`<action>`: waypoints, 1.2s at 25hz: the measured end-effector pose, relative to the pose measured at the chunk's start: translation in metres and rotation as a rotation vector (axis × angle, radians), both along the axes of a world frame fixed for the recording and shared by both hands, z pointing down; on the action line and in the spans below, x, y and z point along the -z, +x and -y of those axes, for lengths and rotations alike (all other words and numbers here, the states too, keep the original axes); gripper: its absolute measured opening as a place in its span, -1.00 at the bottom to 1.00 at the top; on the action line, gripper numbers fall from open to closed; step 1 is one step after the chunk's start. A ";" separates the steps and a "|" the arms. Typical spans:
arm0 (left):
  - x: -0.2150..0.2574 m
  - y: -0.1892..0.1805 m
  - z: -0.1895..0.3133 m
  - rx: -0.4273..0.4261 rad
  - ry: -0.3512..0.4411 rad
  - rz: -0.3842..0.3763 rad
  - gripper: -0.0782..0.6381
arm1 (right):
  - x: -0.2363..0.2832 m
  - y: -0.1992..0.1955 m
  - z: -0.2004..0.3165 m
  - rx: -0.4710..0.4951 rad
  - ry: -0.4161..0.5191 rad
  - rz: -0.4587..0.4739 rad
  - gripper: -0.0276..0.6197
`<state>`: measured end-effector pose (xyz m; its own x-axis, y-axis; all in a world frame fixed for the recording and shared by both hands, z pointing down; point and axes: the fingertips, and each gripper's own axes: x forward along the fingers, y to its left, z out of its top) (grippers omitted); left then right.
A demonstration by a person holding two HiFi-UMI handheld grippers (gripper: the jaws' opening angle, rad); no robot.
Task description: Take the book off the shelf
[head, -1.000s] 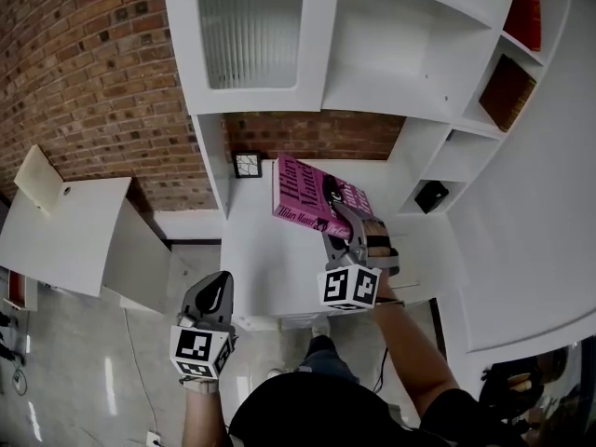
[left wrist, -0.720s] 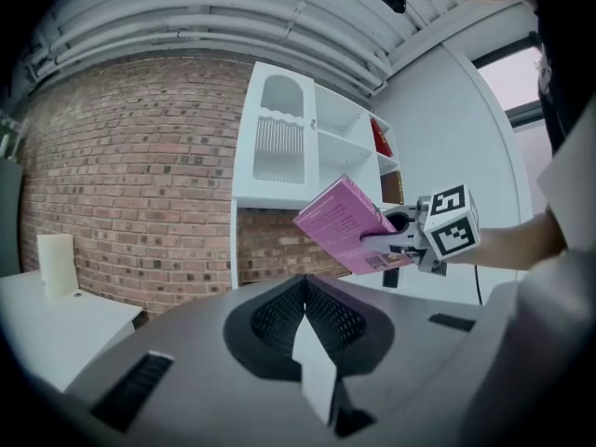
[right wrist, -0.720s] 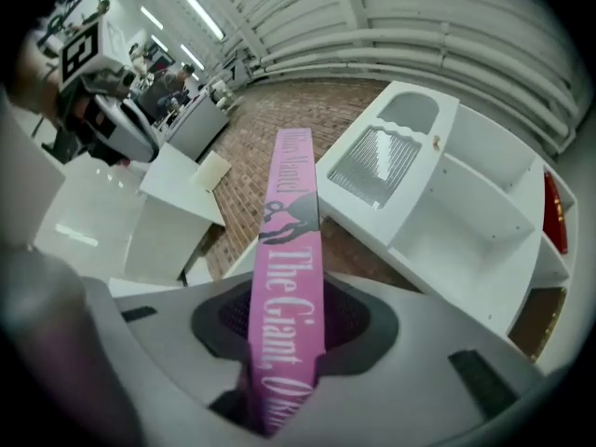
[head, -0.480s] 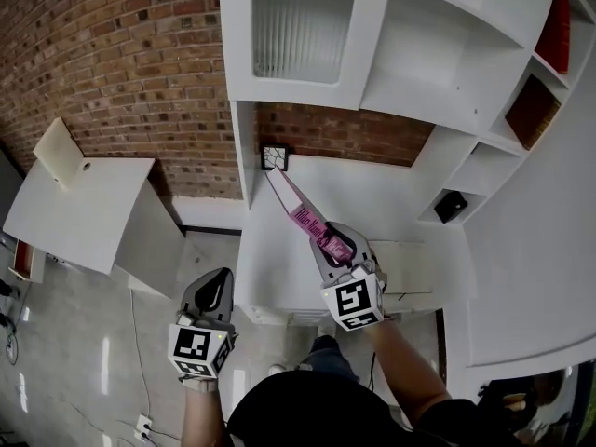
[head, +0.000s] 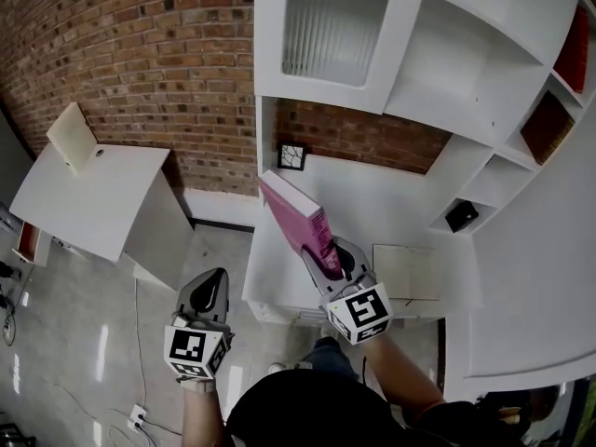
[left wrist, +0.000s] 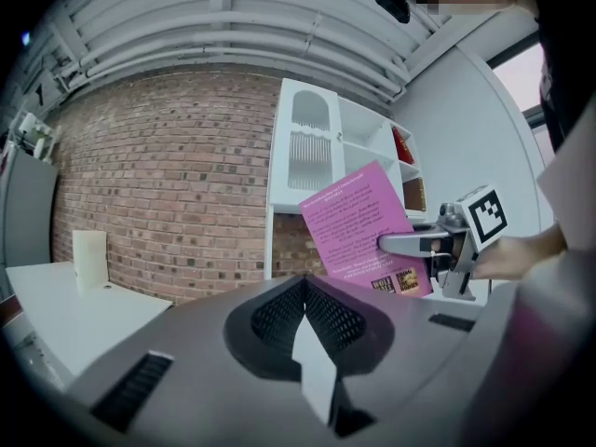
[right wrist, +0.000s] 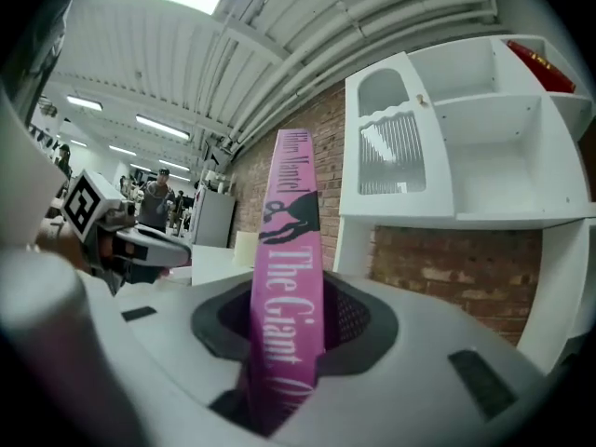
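A pink book (head: 296, 220) is clamped near its lower end by my right gripper (head: 326, 254), which holds it in the air above the white desk (head: 372, 212), clear of the shelves. The book stands on edge, tilting up and to the left. In the right gripper view its spine (right wrist: 291, 250) runs up from between the jaws of my right gripper (right wrist: 284, 343). The left gripper view shows the book's back cover (left wrist: 363, 226) with the right gripper (left wrist: 410, 243) on it. My left gripper (head: 212, 282) hangs low at the left, over the floor, shut and holding nothing.
The white shelf unit (head: 447, 63) rises behind the desk, with a ribbed-glass door (head: 326, 26), red books (head: 577, 35) and a small black object (head: 461, 215) in a cubby. A small frame (head: 292, 156) and a pale notebook (head: 405, 271) sit on the desk. A white table (head: 93, 194) stands left.
The right gripper has rolled the book from cover-up to standing on edge and drawn it left, towards me. The left gripper keeps its place in the picture.
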<state>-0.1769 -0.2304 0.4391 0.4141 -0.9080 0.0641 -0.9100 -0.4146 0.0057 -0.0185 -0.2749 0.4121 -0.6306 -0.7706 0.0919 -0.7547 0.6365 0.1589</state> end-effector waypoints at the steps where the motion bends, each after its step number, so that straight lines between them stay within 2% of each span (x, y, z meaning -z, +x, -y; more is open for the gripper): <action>1: 0.000 -0.003 -0.001 0.008 0.001 -0.002 -0.76 | 0.002 -0.004 -0.002 0.014 0.001 0.015 -0.47; 8: 0.005 -0.025 -0.013 0.040 0.029 -0.010 -0.76 | 0.011 -0.030 -0.022 0.112 -0.002 0.128 -0.47; 15: 0.014 -0.038 -0.025 0.053 0.048 -0.029 -0.76 | 0.007 -0.052 -0.036 0.195 -0.040 0.192 -0.47; 19: 0.021 -0.039 -0.032 0.063 0.025 -0.047 -0.76 | 0.005 -0.061 -0.045 0.234 -0.061 0.230 -0.47; 30: 0.026 -0.044 -0.040 0.080 0.031 -0.057 -0.76 | 0.004 -0.068 -0.059 0.291 -0.103 0.306 -0.47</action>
<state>-0.2207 -0.1905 0.4129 0.3427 -0.9394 0.0139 -0.9387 -0.3417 0.0466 -0.0863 -0.2161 0.4077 -0.8306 -0.5530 -0.0656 -0.5436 0.8307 -0.1199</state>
